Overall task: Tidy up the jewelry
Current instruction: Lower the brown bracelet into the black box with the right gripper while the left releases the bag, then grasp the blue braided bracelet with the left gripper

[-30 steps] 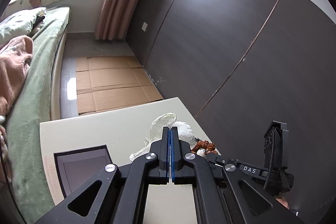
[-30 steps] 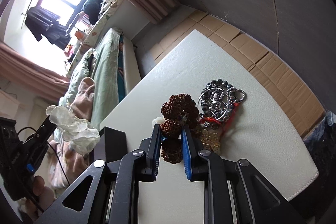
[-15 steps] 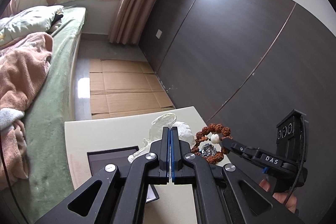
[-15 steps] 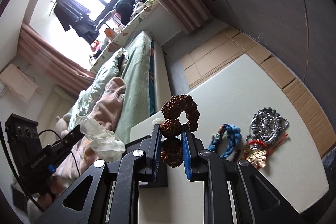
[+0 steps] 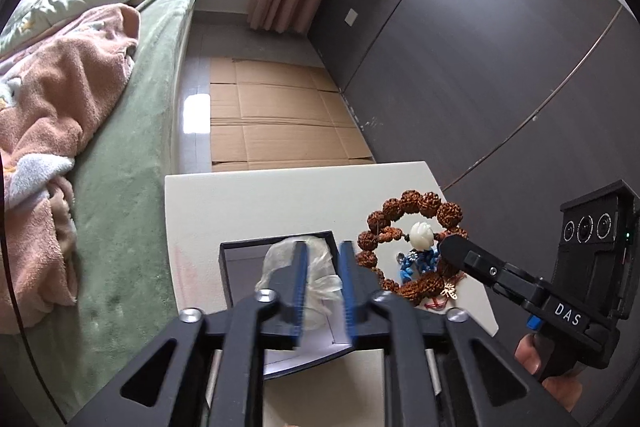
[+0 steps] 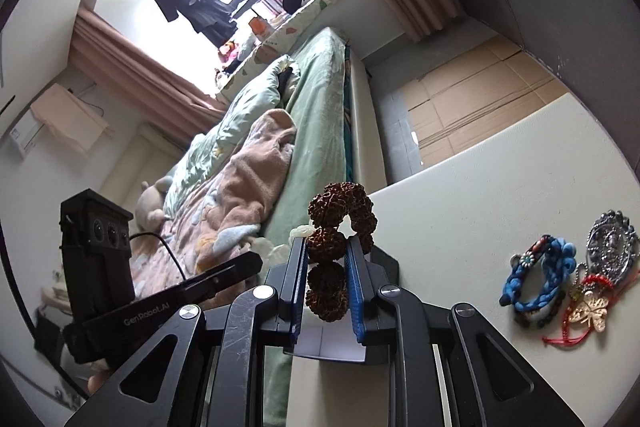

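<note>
My right gripper (image 6: 327, 267) is shut on a brown rudraksha bead bracelet (image 6: 340, 215) with a white carved bead, held in the air above the white table; it also shows in the left wrist view (image 5: 408, 223). My left gripper (image 5: 323, 279) is open, its jaws apart above a crumpled clear plastic bag (image 5: 316, 267) that lies in the black jewelry box (image 5: 240, 255). A blue braided bracelet (image 6: 536, 279), a silver piece (image 6: 612, 247) and a gold butterfly charm on red cord (image 6: 588, 311) lie on the table at the right.
The white table (image 5: 280, 199) stands beside a green bed (image 5: 132, 155) with a pink blanket. Cardboard sheets (image 5: 276, 119) cover the floor beyond. A dark wardrobe wall (image 5: 480, 47) runs along the right.
My left gripper has opened and let go of the plastic bag over the box. My right gripper has lifted the bead bracelet up and leftward, away from the other jewelry.
</note>
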Demonstrator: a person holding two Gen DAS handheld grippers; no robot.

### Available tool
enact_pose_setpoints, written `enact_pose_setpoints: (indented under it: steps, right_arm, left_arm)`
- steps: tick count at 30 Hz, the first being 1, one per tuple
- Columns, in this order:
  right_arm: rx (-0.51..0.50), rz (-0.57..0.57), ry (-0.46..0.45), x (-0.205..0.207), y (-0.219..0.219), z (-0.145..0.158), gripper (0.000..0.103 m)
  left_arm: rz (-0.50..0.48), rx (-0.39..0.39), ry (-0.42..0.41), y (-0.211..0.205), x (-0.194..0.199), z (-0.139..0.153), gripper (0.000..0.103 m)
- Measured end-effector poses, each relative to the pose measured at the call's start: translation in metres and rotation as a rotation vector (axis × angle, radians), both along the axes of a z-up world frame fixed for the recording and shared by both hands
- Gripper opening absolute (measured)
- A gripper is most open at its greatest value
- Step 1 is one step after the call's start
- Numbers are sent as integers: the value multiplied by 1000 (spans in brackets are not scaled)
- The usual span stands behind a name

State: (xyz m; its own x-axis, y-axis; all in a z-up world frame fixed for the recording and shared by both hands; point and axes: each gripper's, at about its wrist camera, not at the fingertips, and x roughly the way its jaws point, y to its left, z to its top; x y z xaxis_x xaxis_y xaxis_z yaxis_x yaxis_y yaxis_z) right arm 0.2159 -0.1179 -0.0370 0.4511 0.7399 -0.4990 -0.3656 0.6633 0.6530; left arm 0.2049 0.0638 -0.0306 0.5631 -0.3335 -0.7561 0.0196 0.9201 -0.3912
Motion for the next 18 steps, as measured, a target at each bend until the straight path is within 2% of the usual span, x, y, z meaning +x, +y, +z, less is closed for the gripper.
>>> enact_pose_setpoints:
  steps: [1, 2, 6, 11, 14, 15, 16, 18]
  right_arm:
    - [-3, 11, 2, -1, 2, -2, 20]
    - [-3, 18, 2, -2, 4, -2, 20]
    - [-13, 55, 6, -4, 15, -6, 20]
    - [-104, 106, 24, -8, 41, -16, 21]
    - [-90, 169, 39, -10, 49, -18, 25]
    - [-76, 180, 47, -10, 48, -18, 30]
    - [-68, 174, 47, -10, 45, -16, 41]
    - [-63, 130, 29, -12, 33, -12, 54]
  left_arm:
    - [12, -3, -3, 3, 0, 0, 68]
    - [26, -12, -16, 6, 0, 2, 90]
    - [88, -17, -55, 19, -2, 13, 92]
    - [143, -20, -75, 32, -2, 16, 92]
    - [164, -37, -68, 37, -1, 13, 92]
    - [166, -36, -66, 38, 0, 12, 92]
    - [167, -33, -65, 37, 0, 11, 92]
    - [169, -33, -69, 36, 0, 11, 92]
